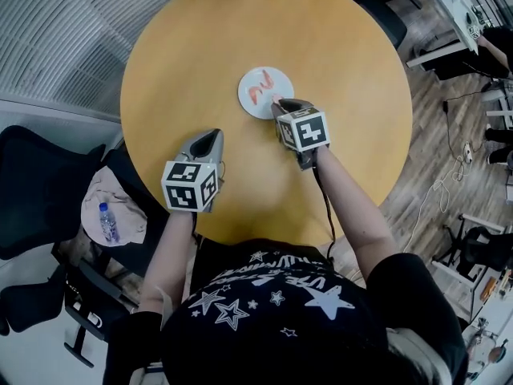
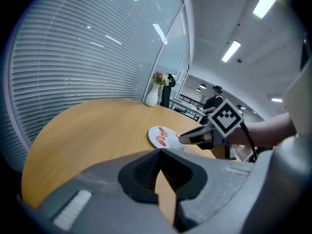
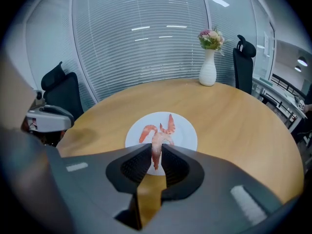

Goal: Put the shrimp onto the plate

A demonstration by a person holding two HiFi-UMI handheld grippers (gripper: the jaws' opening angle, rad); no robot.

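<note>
My right gripper (image 3: 156, 151) has its fingers (image 3: 139, 162) closed narrowly on one shrimp (image 3: 156, 143), pinched by its body so the pale pink tail end hangs down between them and the rest stands up above the tips. It sits over the near edge of the white plate (image 3: 187, 133); I cannot tell whether it touches the plate. From the head view the same gripper (image 1: 276, 104) reaches in from the near right, its tips at the plate's (image 1: 250, 103) near right rim. Two other shrimp (image 3: 168, 123) already lie on the plate, side by side, just beyond the one I hold. My left gripper (image 2: 160, 152) is well apart from all this, to the near left of the plate over bare worktop (image 1: 345, 70), its fingers (image 2: 141, 169) brought together at the tips with nothing between them. The plate lies around the middle of the round wooden worktop. At the far edge stands a white vase (image 3: 208, 72) with flowers (image 3: 211, 38), well away from the plate. A black chair (image 3: 66, 94) stands beyond the worktop on the left
</note>
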